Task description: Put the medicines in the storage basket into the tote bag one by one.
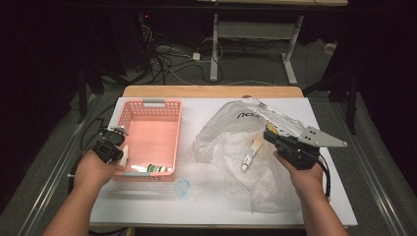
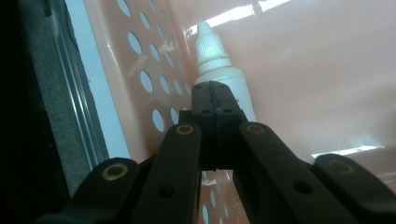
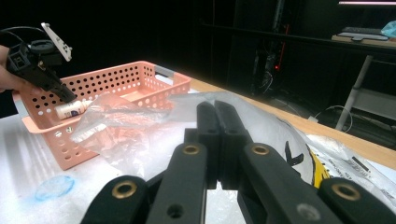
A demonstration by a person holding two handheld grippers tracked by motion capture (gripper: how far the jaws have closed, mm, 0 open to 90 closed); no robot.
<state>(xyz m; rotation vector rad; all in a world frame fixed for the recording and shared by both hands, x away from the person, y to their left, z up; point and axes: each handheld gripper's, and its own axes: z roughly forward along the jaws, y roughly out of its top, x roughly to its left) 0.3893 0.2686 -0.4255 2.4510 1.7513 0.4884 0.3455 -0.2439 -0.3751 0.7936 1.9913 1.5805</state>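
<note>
My left gripper (image 1: 119, 153) is shut on a small white dropper bottle (image 1: 125, 154) at the near left wall of the pink basket (image 1: 147, 105). In the left gripper view the jaws (image 2: 215, 91) pinch the bottle (image 2: 219, 70) by its body, cap pointing away over the basket's perforated wall (image 2: 154, 79). From the right gripper view the bottle (image 3: 72, 109) hangs just above the basket's rim (image 3: 46, 128), under the left gripper (image 3: 70, 99). My right gripper (image 1: 268, 133) is shut on nothing and hovers above a crumpled clear plastic bag (image 1: 231, 142); its jaws (image 3: 215, 109) meet.
A white tube with a green label (image 1: 153, 168) lies in the basket's near end. Another small tube (image 1: 250, 155) rests on the bag. A printed packet (image 1: 275, 117) lies at the back right. A blue smear (image 1: 182, 187) marks the white table cover (image 1: 206, 206).
</note>
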